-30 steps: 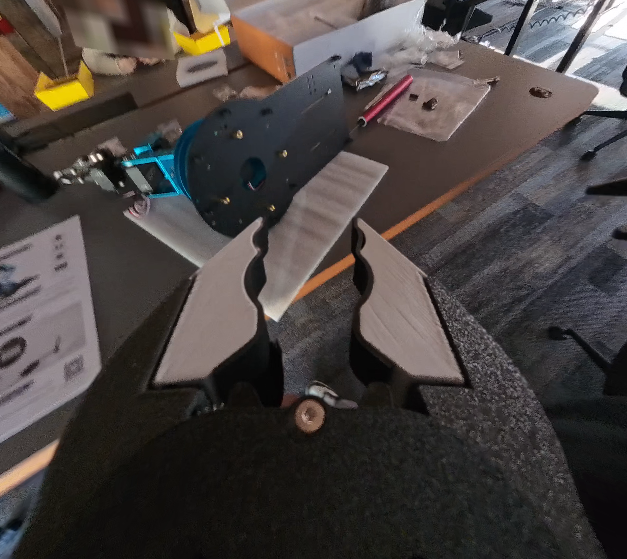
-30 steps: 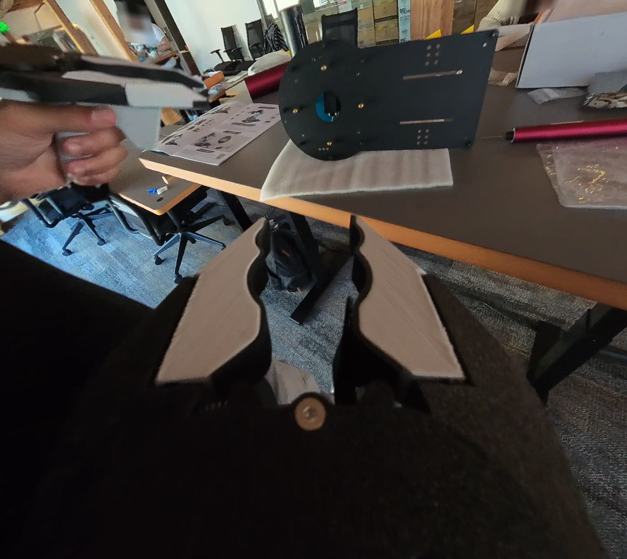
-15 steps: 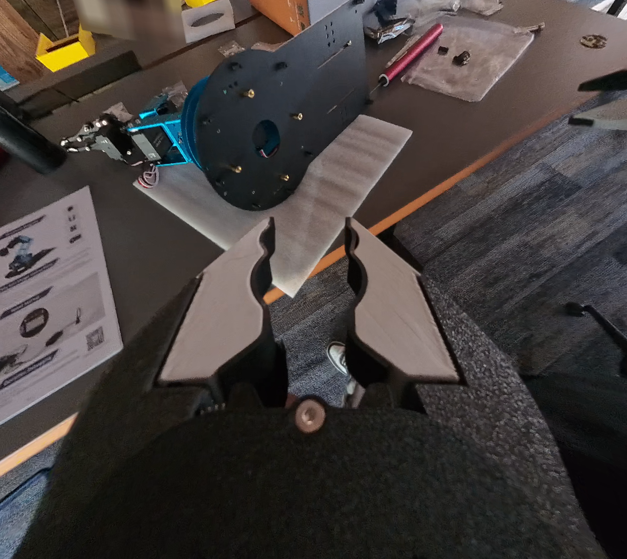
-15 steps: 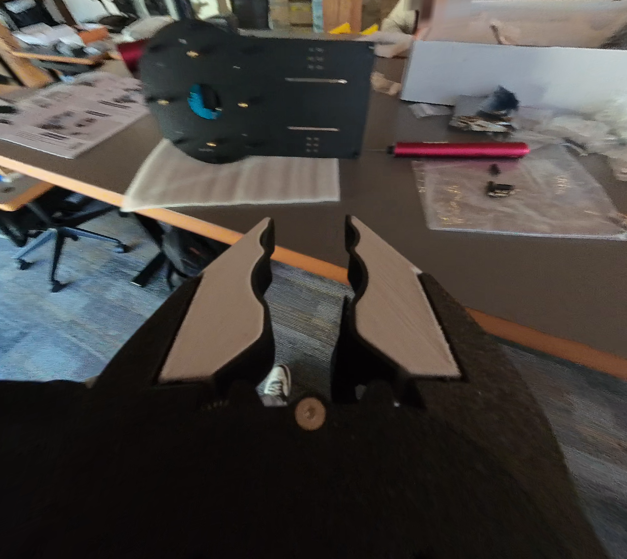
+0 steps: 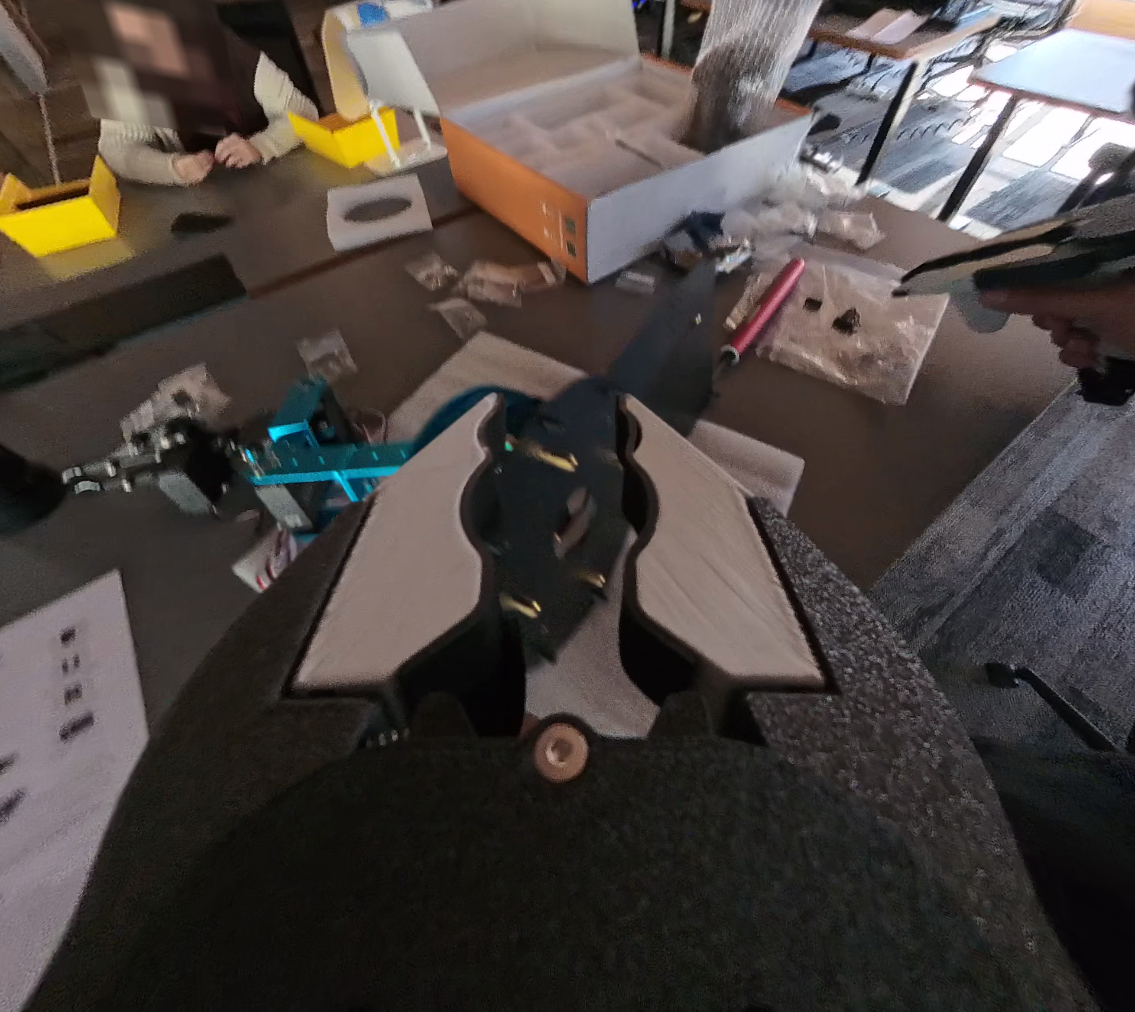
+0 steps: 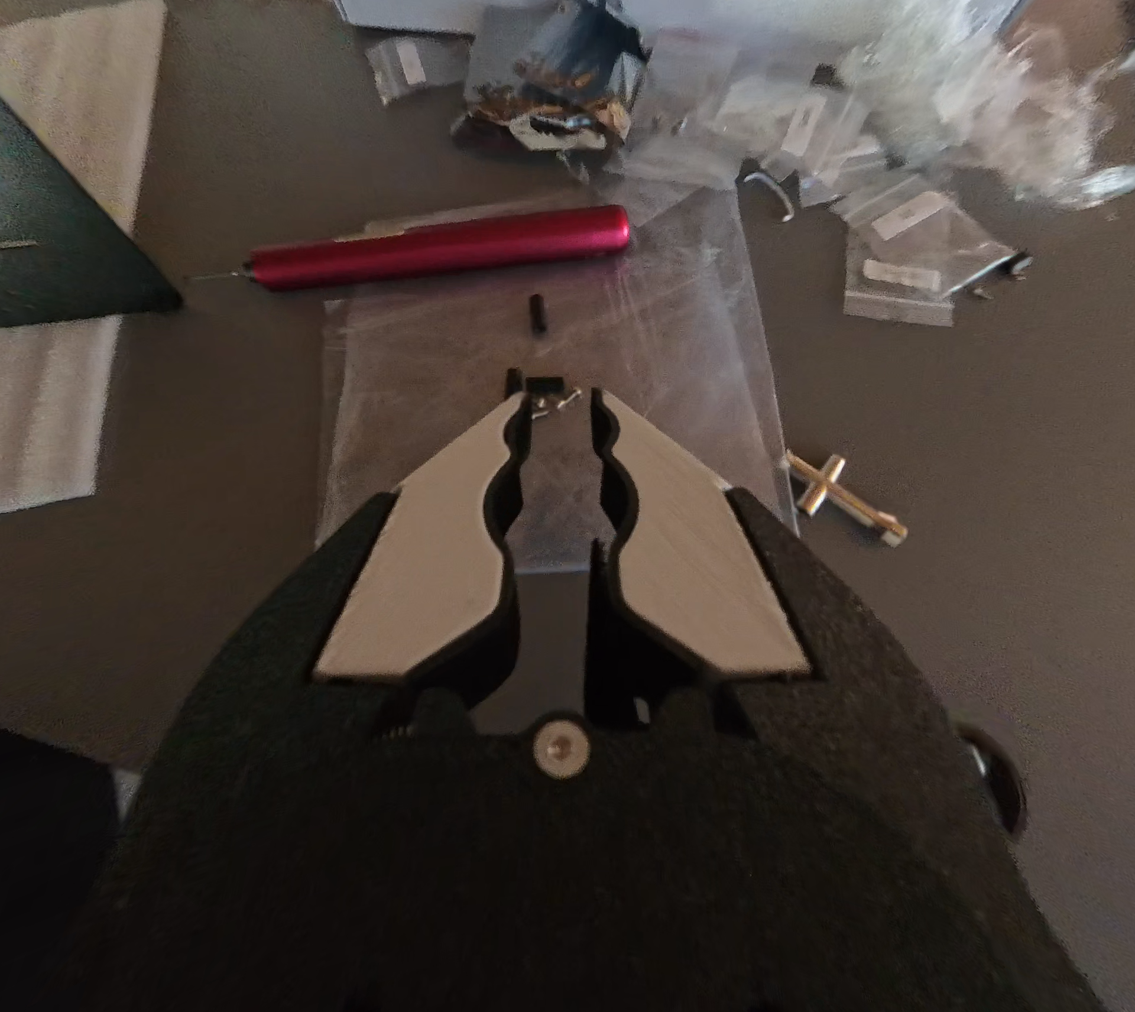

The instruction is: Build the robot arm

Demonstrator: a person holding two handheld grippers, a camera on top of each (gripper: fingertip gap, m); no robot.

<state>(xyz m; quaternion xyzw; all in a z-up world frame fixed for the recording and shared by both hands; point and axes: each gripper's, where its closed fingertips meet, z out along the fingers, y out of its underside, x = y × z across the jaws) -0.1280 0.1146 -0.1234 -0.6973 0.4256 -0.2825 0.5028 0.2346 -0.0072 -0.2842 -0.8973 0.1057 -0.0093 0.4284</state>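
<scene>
Both tongs have come in over the bench since half a second ago. Left tongs now straddle the black plate standing on white foam, released, not visibly touching it. Right tongs, released too, hang over a clear bag with tips just short of small black parts; beyond lies a red screwdriver, a metal cross wrench to the right.

Two grippers are showing: the left gripper and the right gripper. Ahead of the right one, one red tool, one clear bag and one cross wrench are lying. One black plate is standing between the left one's fingers, with two yellow boxes sitting far off.
</scene>
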